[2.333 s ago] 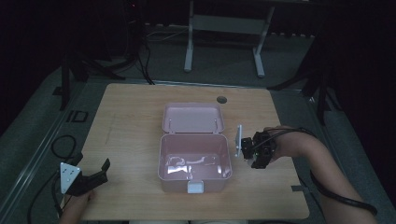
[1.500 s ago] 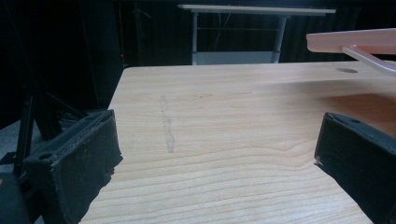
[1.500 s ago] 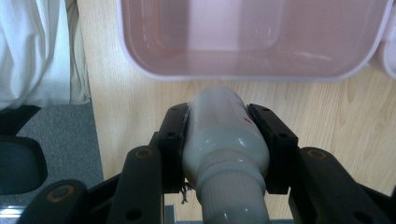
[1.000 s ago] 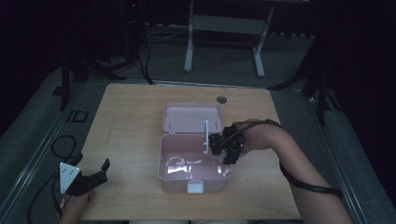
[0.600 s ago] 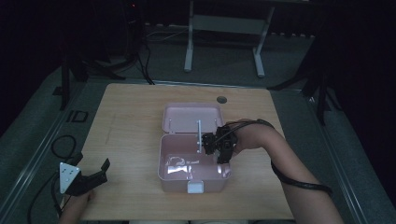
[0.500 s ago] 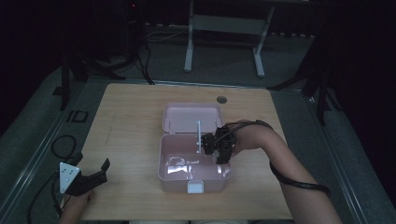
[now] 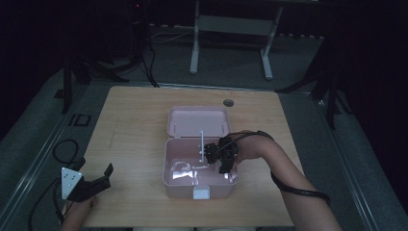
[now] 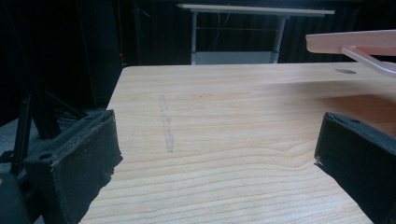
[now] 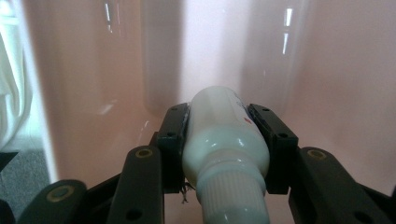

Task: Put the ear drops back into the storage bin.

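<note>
A dim room with dark stands and trailing cables surrounds a light wooden table, on which a pink box sits with its lid laid back toward the far edge. The right gripper reaches down into the right part of the box, its jaws clamped on a white bottle; the pads press the bottle's sides just above its ribbed cap, and the bottle's far end points at the glossy pink wall. Something pale, perhaps a bag or a cloth, lies on the box floor to the left; the light is too poor to say which. The left gripper rests near the table's near left corner, well apart from the box, its jaws spread wide with nothing between them.
</note>
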### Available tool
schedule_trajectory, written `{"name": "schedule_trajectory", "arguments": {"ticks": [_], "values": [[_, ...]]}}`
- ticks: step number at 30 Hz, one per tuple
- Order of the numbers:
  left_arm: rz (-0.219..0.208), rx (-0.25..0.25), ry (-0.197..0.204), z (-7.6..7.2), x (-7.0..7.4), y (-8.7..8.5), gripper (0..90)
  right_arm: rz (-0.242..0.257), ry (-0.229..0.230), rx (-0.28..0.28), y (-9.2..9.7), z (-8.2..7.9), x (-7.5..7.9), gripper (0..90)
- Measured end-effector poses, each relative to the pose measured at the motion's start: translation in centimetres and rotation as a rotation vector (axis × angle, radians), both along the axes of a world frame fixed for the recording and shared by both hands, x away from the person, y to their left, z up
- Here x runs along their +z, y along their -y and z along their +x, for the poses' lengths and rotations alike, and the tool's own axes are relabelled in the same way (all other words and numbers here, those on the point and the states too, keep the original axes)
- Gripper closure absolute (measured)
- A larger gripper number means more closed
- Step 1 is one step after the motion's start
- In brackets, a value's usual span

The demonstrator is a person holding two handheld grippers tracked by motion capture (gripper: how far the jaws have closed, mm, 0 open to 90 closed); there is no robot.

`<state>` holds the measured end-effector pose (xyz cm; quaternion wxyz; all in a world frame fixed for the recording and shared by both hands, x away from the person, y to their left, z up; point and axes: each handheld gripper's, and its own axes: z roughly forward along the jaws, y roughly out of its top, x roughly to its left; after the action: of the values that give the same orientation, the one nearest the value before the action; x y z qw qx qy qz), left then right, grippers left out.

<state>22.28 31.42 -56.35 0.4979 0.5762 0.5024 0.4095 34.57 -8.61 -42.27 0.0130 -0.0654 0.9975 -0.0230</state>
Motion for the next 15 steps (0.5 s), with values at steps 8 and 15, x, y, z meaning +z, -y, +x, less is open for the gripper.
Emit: {"name": "schedule_trajectory", "arguments": {"ticks": [8,15], "values": [[0.000,0.000,0.000,0.0,0.0,0.0,0.4,-0.021,0.000,0.004,-0.4,0.1,-1.9,59.6],[0.001,-0.001,0.000,0.0,0.0,0.0,0.4,-0.030,-0.019,0.024,-0.9,-0.1,-2.9,59.6]]}}
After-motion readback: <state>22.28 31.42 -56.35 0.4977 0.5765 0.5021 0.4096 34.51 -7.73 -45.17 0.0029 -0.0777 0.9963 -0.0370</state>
